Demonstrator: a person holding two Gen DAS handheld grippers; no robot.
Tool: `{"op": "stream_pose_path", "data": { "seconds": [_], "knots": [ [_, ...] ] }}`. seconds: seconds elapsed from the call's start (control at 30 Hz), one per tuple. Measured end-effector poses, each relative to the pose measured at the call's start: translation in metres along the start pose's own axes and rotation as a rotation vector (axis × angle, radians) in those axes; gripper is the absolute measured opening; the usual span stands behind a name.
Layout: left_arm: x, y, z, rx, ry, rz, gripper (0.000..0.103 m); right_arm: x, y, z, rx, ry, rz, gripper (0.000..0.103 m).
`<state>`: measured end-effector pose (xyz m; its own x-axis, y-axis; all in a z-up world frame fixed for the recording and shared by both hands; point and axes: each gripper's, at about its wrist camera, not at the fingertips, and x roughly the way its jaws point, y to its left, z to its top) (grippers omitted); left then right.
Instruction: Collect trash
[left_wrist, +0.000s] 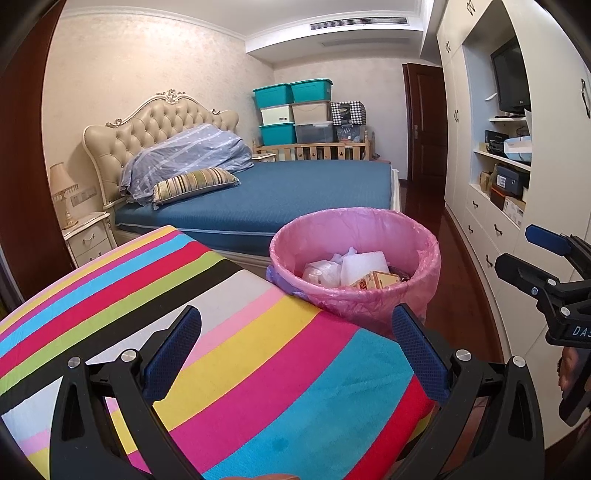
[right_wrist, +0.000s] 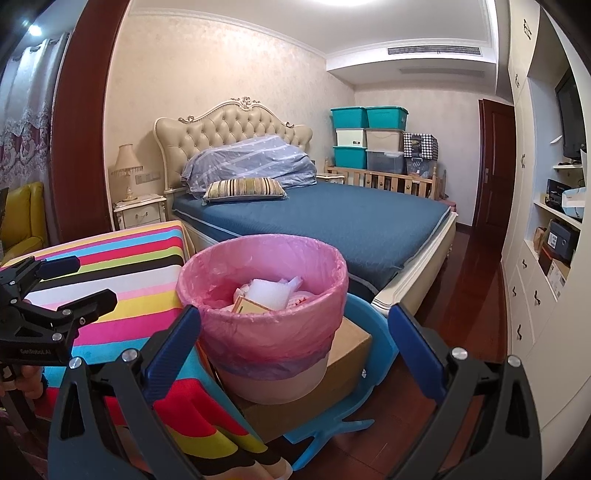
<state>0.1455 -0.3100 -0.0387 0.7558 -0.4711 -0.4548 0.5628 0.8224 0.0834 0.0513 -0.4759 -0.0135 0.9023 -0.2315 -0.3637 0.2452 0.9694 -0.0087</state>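
Note:
A bin with a pink liner (left_wrist: 369, 295) (right_wrist: 266, 332) holds white plastic wrapping (left_wrist: 351, 269) (right_wrist: 269, 291) and a small yellow carton (left_wrist: 376, 282) (right_wrist: 251, 306). It stands on a cardboard box (right_wrist: 347, 354) beside a striped cloth-covered surface (left_wrist: 221, 350) (right_wrist: 122, 280). My left gripper (left_wrist: 297, 345) hovers open over the striped cloth, nothing between its fingers, the bin just ahead to the right. My right gripper (right_wrist: 291, 345) is open too, its fingers on either side of the bin in the right wrist view. Each gripper shows at the edge of the other's view (left_wrist: 546, 266) (right_wrist: 62, 288).
A bed with a blue sheet (left_wrist: 277, 192) (right_wrist: 332, 221) lies behind the bin. White cupboards and shelves (left_wrist: 491, 192) (right_wrist: 543, 240) line the right wall above a dark wood floor (left_wrist: 461, 288). A blue plastic stool (right_wrist: 373, 369) sits under the cardboard box. Storage boxes (left_wrist: 295, 110) are stacked at the back.

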Motion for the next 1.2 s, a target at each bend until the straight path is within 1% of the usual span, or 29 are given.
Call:
{"op": "stream_pose_path", "data": {
  "seconds": [0.73,0.87,1.2],
  "knots": [
    [0.003,-0.001,-0.006,0.001,0.007,0.000,0.097,0.007,0.003,-0.003,0.013,0.011,0.012,0.098],
    [0.004,-0.001,-0.011,0.000,0.011,-0.001,0.097,0.008,0.004,-0.003,0.012,0.013,0.013,0.098],
    [0.004,-0.001,-0.011,0.000,0.011,-0.002,0.097,0.010,0.008,-0.006,0.015,0.015,0.016,0.098]
  ]
}}
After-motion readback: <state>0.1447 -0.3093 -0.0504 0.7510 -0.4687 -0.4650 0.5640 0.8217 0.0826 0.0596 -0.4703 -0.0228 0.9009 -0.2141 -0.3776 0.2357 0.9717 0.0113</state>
